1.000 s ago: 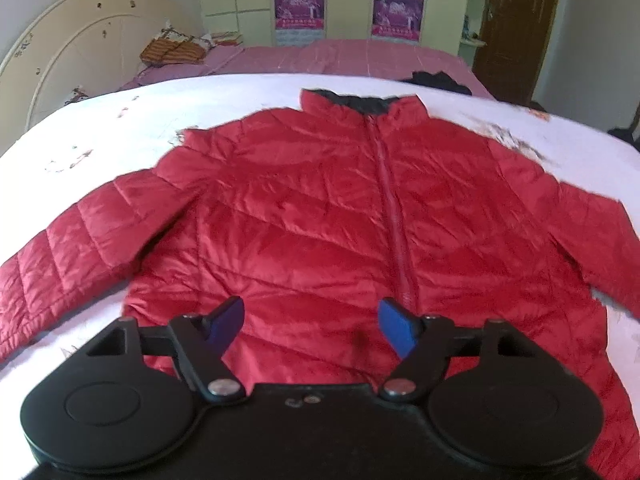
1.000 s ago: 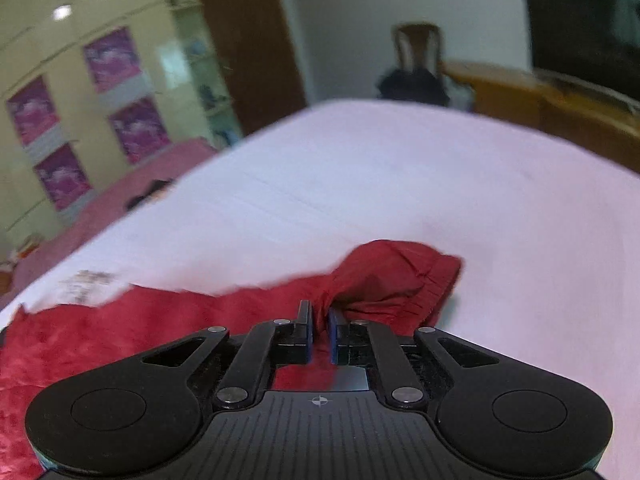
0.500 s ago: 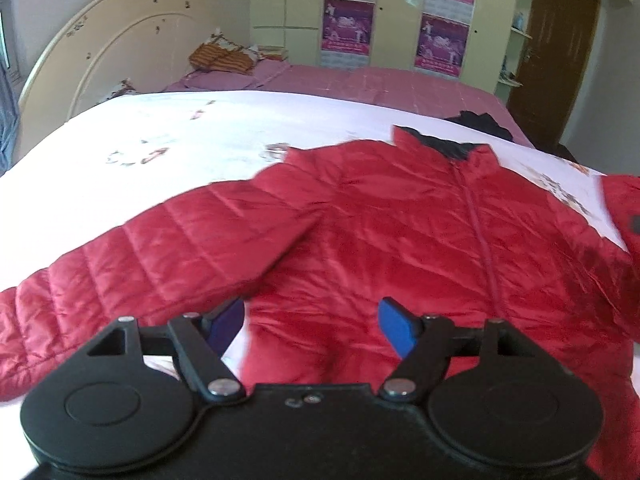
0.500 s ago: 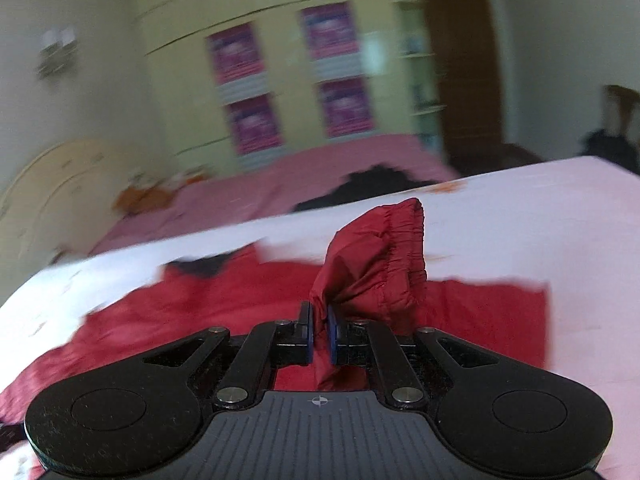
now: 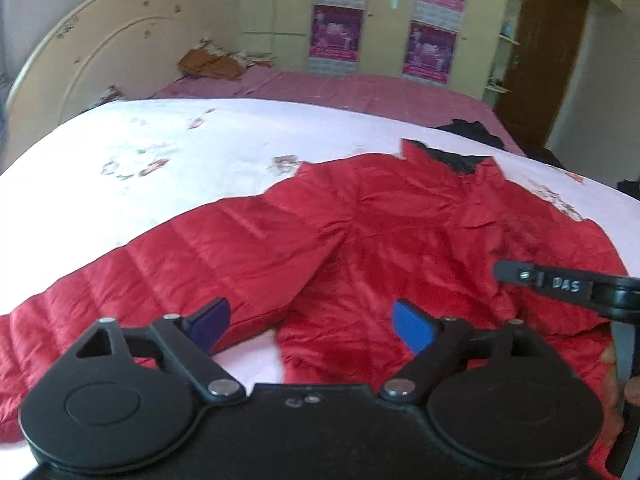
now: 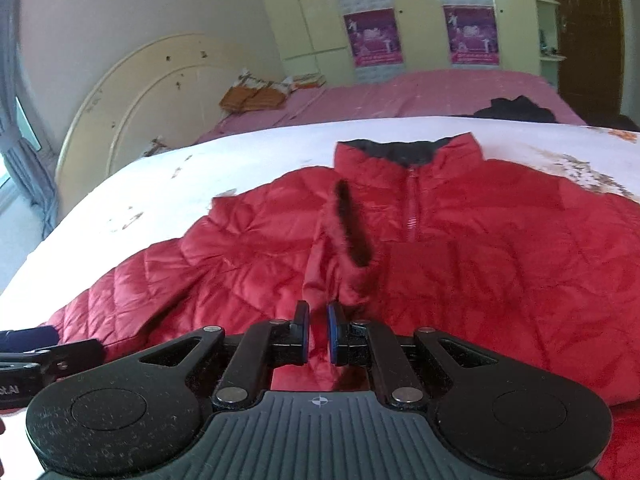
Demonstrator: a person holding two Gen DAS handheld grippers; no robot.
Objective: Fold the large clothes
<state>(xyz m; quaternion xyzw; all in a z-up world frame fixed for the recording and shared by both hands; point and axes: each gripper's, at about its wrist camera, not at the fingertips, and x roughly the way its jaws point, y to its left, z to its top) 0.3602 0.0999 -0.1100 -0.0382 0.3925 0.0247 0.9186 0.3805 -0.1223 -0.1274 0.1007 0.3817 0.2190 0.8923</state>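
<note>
The jacket (image 6: 460, 240) lies spread on the near bed (image 6: 248, 156), front up, collar (image 6: 408, 152) toward the far side. Its sleeve cuff (image 6: 348, 232) is folded in over the chest, just left of the zip (image 6: 412, 204), in front of the right gripper (image 6: 318, 334). In the left wrist view the other sleeve (image 5: 160, 264) stretches out to the left across the bed, and the left gripper (image 5: 310, 326) hovers over the hem beside it. Behind lies a second bed (image 6: 420, 92), with a headboard (image 6: 132, 96) at left, a dark garment (image 6: 516, 110) on its right part and a wardrobe (image 6: 400, 12) beyond.
</note>
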